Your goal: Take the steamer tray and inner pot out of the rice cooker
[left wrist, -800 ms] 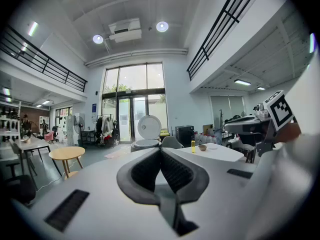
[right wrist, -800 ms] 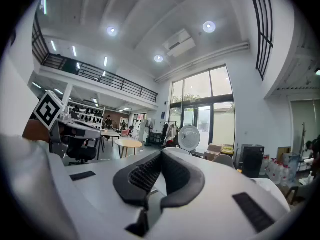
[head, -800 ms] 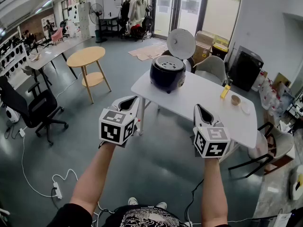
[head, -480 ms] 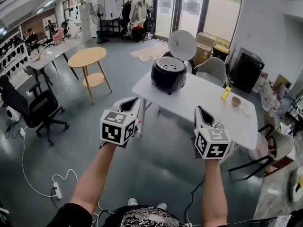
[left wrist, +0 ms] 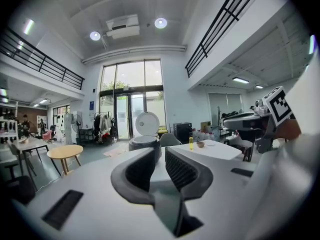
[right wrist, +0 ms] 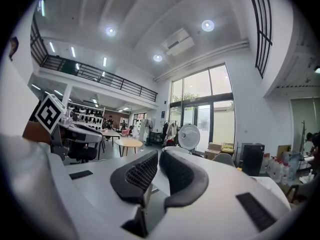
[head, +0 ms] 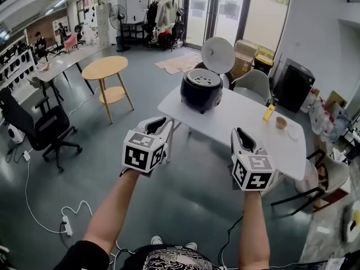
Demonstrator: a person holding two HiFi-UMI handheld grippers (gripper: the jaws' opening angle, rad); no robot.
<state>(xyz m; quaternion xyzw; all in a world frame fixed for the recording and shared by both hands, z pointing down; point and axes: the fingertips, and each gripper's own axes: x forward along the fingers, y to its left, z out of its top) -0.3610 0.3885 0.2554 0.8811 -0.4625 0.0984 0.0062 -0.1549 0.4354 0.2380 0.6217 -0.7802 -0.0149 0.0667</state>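
Observation:
A dark rice cooker (head: 201, 91) stands on the near left end of a white table (head: 242, 125), its round white lid (head: 217, 54) swung up. A perforated steamer tray (head: 201, 78) fills its mouth; the inner pot beneath is hidden. Both grippers hang in the air well short of the table. My left gripper (head: 157, 122) and right gripper (head: 241, 134) are shut, each with only a slit between the jaws and nothing in it. Past the left gripper (left wrist: 160, 151) the cooker (left wrist: 141, 143) shows far off. Over the right gripper (right wrist: 158, 154) the lid (right wrist: 189, 135) is visible.
On the table's far right are a yellow bottle (head: 269, 110) and a small bowl (head: 280, 120). A grey chair (head: 251, 82) stands behind the table. A round wooden table (head: 104, 67) and a black office chair (head: 34, 128) stand at left. Cables and a power strip (head: 68, 226) lie on the floor.
The left gripper has drifted slightly right and down in view. The table and cooker have shifted a little, as if the camera came slightly nearer. Both sets of jaws look unchanged.

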